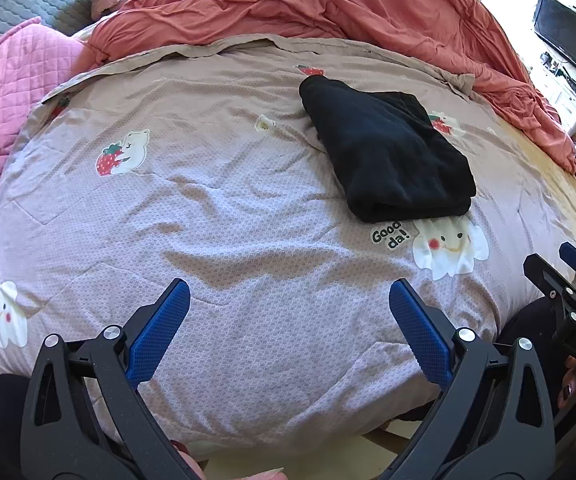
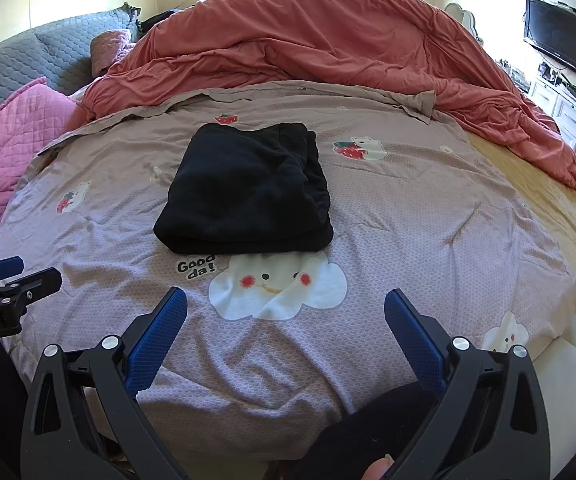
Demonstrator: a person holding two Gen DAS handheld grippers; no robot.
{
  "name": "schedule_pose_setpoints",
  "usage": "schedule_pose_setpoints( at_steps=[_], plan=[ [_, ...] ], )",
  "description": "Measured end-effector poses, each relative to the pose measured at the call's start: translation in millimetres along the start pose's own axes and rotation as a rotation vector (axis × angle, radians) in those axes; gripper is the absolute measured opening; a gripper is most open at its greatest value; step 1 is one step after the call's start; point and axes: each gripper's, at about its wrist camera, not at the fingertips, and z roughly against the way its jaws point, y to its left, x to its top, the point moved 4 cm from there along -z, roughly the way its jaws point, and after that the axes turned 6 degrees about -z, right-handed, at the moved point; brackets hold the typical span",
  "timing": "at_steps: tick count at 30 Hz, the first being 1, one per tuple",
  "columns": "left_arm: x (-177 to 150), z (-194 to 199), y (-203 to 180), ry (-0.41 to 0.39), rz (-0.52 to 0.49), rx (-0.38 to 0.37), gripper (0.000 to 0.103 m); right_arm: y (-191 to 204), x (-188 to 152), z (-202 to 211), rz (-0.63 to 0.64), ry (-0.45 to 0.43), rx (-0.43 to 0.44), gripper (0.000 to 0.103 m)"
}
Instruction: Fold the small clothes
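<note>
Left gripper (image 1: pixel 288 308): your black two-finger tongs w/ blue ribbed pads, spread wide, nothing between them. They hang over the near edge of the quilt, not touching it.
Left pads (image 1: pixel 160 332): both blue faces bare, angled out in a V.
Right gripper (image 2: pixel 286 316): same build, also spread wide, empty, over the quilt's near part just short of the cloud print.
Right pads (image 2: pixel 413 340): bare, no cloth on them.
Each other: from your left cam the right tongs show at 3 o'clock at the frame edge; from your right cam the left tongs sit at 9 o'clock. Well apart.
Folded black soft-knit garment (image 2: pixel 248 188): task item, lying flat on the quilt, folded into a thick rectangle, fold edge toward you. At 12 o'clock from your right tongs, approx 1 o'clock from your left. Clear of both grippers.
Mauve textured quilt w/ cartoon prints (image 2: pixel 427 220): spread over the bed, lightly wrinkled; garment sits on it.
White smiling cloud print (image 2: pixel 278 284): just beside the garment's near edge, w/ "Good da!" lettering at its 10 o'clock.
Strawberry-bear print (image 1: pixel 122 152): at 9 o'clock of the garment in left cam.
Rumpled coral-red duvet (image 2: pixel 327 36): heaped at 12 o'clock behind the quilt.
Pink quilted pillow (image 2: pixel 12 136): 10 o'clock.
Black flat screen (image 2: pixel 559 36): on the wall at 2 o'clock.
</note>
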Motion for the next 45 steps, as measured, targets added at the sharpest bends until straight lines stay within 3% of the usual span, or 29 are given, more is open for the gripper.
schedule_pose_setpoints(
  at_steps=[45],
  plan=[
    [-1,-9,4,0.055,0.006,-0.002,0.094,-11,4,1,-0.022,0.0,-0.003,0.098]
  ],
)
